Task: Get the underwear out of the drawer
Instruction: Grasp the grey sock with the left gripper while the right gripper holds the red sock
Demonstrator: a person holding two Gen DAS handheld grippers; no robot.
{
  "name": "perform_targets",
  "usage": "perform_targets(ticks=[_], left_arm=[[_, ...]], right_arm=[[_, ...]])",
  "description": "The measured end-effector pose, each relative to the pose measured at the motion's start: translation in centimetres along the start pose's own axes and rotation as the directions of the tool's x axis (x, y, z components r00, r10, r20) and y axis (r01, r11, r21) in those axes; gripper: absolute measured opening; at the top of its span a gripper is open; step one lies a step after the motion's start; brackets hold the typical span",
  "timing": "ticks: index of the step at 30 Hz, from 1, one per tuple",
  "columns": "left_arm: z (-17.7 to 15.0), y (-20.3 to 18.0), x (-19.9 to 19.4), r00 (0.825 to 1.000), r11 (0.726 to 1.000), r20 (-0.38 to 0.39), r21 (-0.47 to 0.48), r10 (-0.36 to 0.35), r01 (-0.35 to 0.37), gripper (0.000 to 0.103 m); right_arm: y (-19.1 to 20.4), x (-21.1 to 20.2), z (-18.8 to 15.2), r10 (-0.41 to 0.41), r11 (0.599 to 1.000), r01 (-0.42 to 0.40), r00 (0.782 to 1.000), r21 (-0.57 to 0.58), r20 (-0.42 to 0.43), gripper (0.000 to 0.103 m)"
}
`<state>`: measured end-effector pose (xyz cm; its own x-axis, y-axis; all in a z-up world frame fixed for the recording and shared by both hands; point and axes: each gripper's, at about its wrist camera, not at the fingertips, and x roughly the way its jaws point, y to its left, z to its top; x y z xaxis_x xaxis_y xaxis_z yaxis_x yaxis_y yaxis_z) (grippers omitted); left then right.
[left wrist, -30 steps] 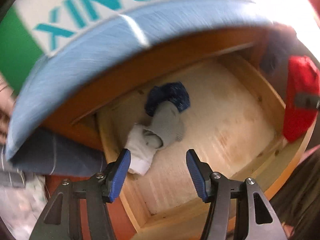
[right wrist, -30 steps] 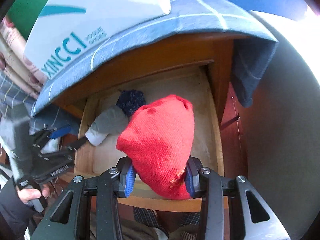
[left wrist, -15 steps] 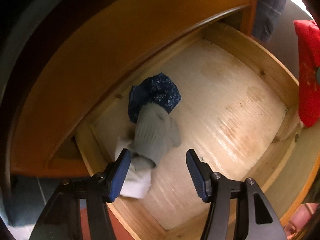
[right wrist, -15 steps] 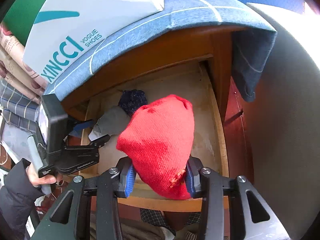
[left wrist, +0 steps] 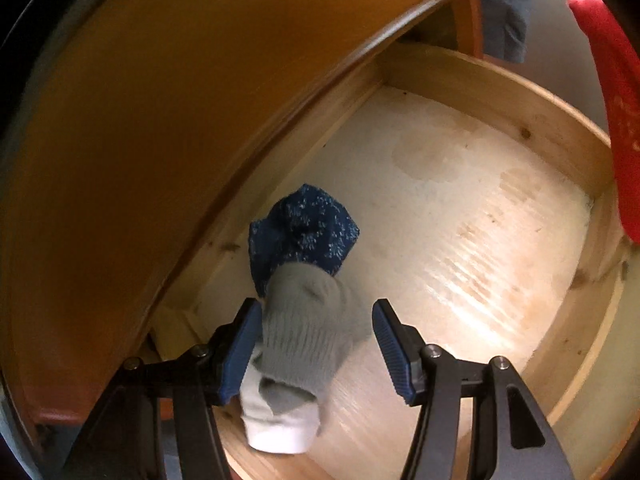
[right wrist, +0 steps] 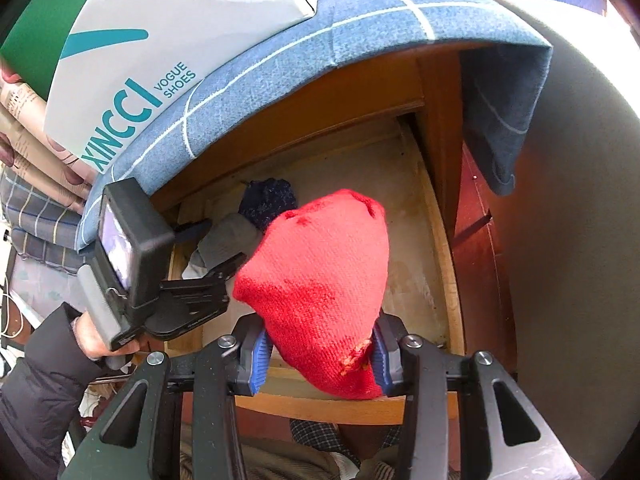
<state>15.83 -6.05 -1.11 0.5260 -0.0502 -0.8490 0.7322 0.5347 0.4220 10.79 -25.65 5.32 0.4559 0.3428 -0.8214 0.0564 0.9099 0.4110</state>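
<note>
While your right gripper (right wrist: 318, 354) holds a red knitted piece (right wrist: 320, 292), your left gripper (left wrist: 316, 344) reaches into the open drawer (left wrist: 532, 128).

Your left gripper's blue pads (left wrist: 390, 344) stand apart around a grey knitted piece (left wrist: 308, 332); the left pad is just beside it, the right pad is clear of it, so nothing is gripped. This grey piece lies near the drawer's left wall, with a white piece (left wrist: 276, 428) under it toward the front edge and a dark blue speckled piece (left wrist: 304, 232) touching it toward the back. Your right gripper's jaws are closed narrowly on the red piece, above the drawer's front edge. Your left hand (right wrist: 94, 338) in a dark sleeve (right wrist: 36, 384) grips the handle.
</note>
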Motion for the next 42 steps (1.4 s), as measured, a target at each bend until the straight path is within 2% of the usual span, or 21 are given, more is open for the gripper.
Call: perform_targets(ticks=[4, 8, 15, 19, 20, 21, 23, 27, 32, 33, 38, 42], left_arm=[[0.0, -1.1, 0.3, 1.0, 0.998, 0.005, 0.063, 0.013, -0.013, 0.059], [-0.4, -2.4, 1.2, 0.998, 0.987, 0.002, 0.146, 0.067, -0.067, 0.059], [-0.3, -2.0, 2.8, 0.998, 0.985, 0.006, 0.157, 0.067, -0.067, 0.059], [0.0, -1.7, 3.5, 0.999, 0.989, 0.003, 0.142, 0.043, -0.043, 0.059], [0.1, -1.7, 3.7, 1.0, 0.99, -0.002, 0.139, 0.028, -0.028, 0.055], [0.0, -1.6, 3.8, 1.0, 0.99, -0.005, 0.139, 0.023, -0.022, 0.044], [0.4, -1.5, 4.4, 1.0, 0.992, -0.011, 0.129, 0.01, -0.008, 0.04], [0.8, -0.6, 4.1, 0.999, 0.995, -0.033, 0.095, -0.022, 0.025, 0.026], [0.6, 0.0, 3.2, 0.995, 0.993, -0.054, 0.085, -0.079, 0.083, 0.016], [0.4, 0.1, 2.7, 0.995, 0.992, -0.052, 0.084, -0.087, 0.092, 0.011], [-0.5, -0.2, 0.2, 0.991, 0.989, -0.054, 0.075, -0.125, 0.128, 0.01], [-0.4, -1.5, -0.1, 0.987, 0.987, -0.05, 0.038, -0.154, 0.156, 0.009]], right_arm=[[0.1, 0.4, 0.0, 0.0, 1.0, 0.0, 1.0, -0.005, -0.011, 0.039], [0.1, 0.7, -0.1, -0.001, 1.0, 0.001, 1.0, 0.0, -0.017, 0.039], [0.4, 1.0, -0.3, -0.003, 1.0, 0.003, 1.0, -0.01, -0.022, 0.039], [0.5, 1.0, -0.3, 0.002, 1.0, -0.002, 1.0, -0.007, -0.025, 0.039], [0.5, 1.1, -0.3, 0.007, 1.0, -0.007, 1.0, -0.008, -0.029, 0.039], [0.5, 1.2, -0.3, 0.007, 1.0, -0.008, 0.999, -0.008, -0.031, 0.039], [0.4, 1.2, -0.3, 0.009, 1.0, -0.009, 1.0, -0.008, -0.03, 0.039], [0.3, 1.3, -0.1, 0.012, 1.0, -0.012, 0.999, -0.002, -0.033, 0.039], [0.3, 1.4, -0.1, 0.01, 1.0, -0.01, 0.999, -0.003, -0.032, 0.039], [0.3, 1.5, -0.1, 0.011, 1.0, -0.012, 0.999, -0.004, -0.035, 0.039], [0.6, 1.6, -0.2, 0.004, 1.0, -0.005, 0.999, -0.012, -0.035, 0.039], [0.8, 1.7, -0.3, -0.003, 1.0, 0.003, 0.999, -0.018, -0.038, 0.039]])
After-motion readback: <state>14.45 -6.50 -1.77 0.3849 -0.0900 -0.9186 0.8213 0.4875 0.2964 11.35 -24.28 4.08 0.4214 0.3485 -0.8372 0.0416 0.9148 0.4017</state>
